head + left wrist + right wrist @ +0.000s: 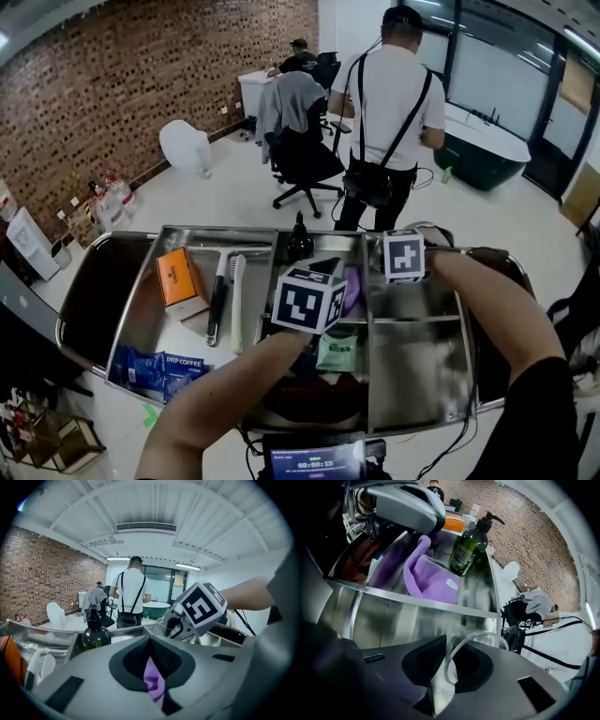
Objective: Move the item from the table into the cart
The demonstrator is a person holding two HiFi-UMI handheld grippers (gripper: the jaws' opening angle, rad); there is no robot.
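My left gripper (pixel 152 667) is shut on a purple cloth (pixel 154 681), which hangs over the cart's middle compartment (pixel 352 291). In the right gripper view the cloth (pixel 426 576) drapes down beside a dark green pump bottle (pixel 469 545). My right gripper (pixel 450 665) is shut on the rim of a clear glass cup (pixel 480 639), held above the steel cart's (pixel 417 375) right-hand compartment. In the head view both marker cubes sit close together over the cart, the left one (pixel 309 300) just below and left of the right one (pixel 405 255).
The cart's left compartment holds an orange box (pixel 175 277), a squeegee (pixel 217 295), a white brush (pixel 237 300) and blue coffee packets (pixel 164 366). A green packet (pixel 337 352) lies in the middle. A person in a white shirt (pixel 389 103) stands beyond the cart, near an office chair (pixel 305 159).
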